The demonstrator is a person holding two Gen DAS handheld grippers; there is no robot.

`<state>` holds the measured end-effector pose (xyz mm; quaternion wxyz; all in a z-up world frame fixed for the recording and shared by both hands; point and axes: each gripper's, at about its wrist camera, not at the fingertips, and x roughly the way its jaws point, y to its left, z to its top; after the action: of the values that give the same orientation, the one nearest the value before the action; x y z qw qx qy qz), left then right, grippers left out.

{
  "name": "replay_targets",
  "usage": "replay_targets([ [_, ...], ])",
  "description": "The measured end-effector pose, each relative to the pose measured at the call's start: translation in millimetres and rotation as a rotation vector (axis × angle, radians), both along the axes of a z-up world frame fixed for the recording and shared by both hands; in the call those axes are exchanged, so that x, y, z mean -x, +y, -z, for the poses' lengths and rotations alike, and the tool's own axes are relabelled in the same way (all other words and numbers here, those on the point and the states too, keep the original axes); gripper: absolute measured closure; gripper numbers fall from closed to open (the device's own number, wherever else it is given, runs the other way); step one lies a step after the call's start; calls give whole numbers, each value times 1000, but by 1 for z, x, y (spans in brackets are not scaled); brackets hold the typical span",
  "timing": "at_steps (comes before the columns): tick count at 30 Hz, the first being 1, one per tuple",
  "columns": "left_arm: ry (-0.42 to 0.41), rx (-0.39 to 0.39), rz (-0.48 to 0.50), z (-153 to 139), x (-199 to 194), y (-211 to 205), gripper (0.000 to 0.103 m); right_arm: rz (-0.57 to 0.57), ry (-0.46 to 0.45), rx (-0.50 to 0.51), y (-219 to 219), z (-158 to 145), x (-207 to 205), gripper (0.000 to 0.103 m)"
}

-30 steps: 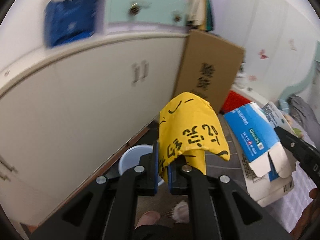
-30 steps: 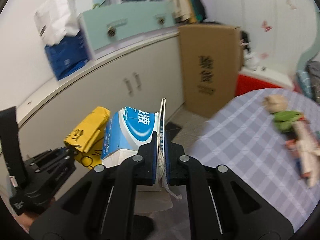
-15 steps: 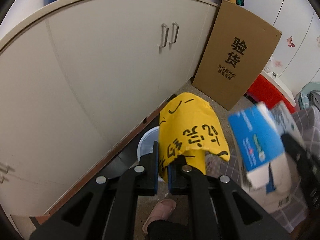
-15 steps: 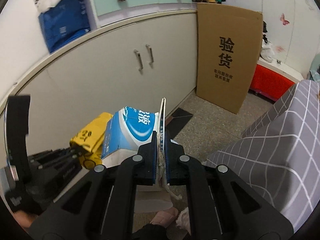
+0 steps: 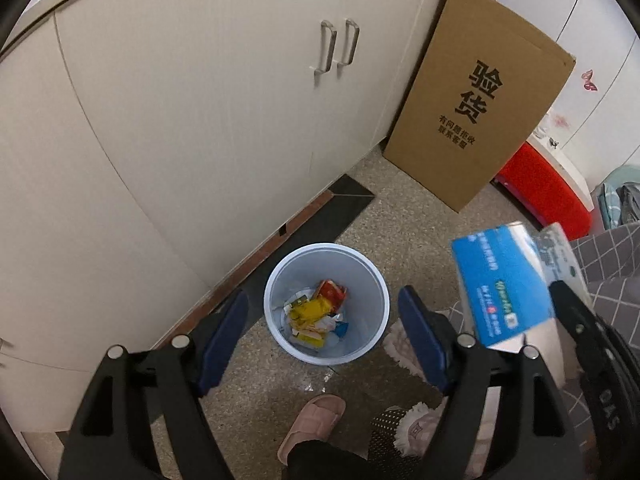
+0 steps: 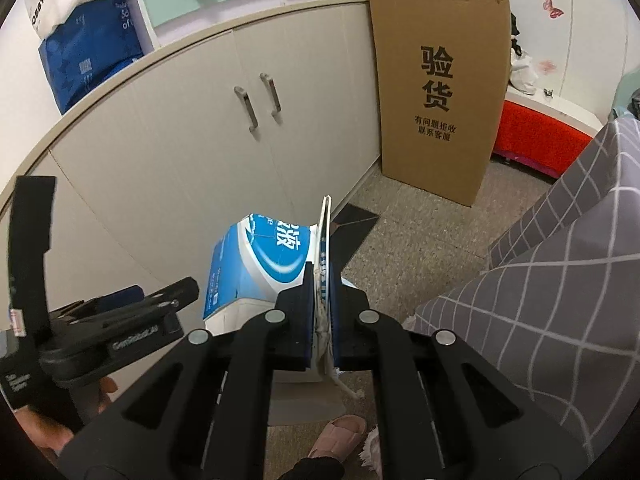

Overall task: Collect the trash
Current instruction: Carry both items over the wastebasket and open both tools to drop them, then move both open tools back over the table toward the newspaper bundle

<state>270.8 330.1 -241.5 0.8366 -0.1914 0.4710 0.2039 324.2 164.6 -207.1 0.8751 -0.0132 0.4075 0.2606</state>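
- Your left tongs [image 5: 322,320] have just been opening and now stand wide, nothing between them, hanging right over the white bin [image 5: 326,303] on the floor by the cabinet [image 5: 200,120]. A yellow wrapper [image 5: 310,314] lies in there on the other scraps, so that drop looks done to me.
- Your right tongs [image 6: 322,312] are clenched on the flap of the blue carton [image 5: 504,284]. From the left camera the carton sits off to the right of the bin, not over the mouth yet.
- Next up, I'd guess, is the carton. Slide it across until its bulk is over the middle of the opening before you let go.
- It's a big box next to that bin mouth, so tip it narrow end down, or it may catch the rim and flop onto the floor.
- Pull the left tongs out of the way first so the two don't knock.
- Mind the slipper [image 5: 312,420] right beside the bin too.
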Motion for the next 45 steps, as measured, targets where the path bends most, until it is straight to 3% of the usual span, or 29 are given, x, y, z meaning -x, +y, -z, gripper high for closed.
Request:
replay_targets([
  [21, 10, -35, -112, 2, 28, 36, 27, -44, -1, -25, 42, 0, -17, 95],
  [23, 31, -34, -128, 7, 29, 40, 27, -43, 7, -12, 51, 7, -26, 86],
  [25, 42, -23, -139, 10, 32, 44, 27, -32, 29, 30, 58, 15, -33, 44],
  [36, 26, -25, -122, -3, 34, 34, 27, -30, 40, 39, 37, 8, -12, 38],
  [45, -55, -59, -77, -51, 46, -2, 27, -24, -12, -24, -3, -41, 17, 38],
])
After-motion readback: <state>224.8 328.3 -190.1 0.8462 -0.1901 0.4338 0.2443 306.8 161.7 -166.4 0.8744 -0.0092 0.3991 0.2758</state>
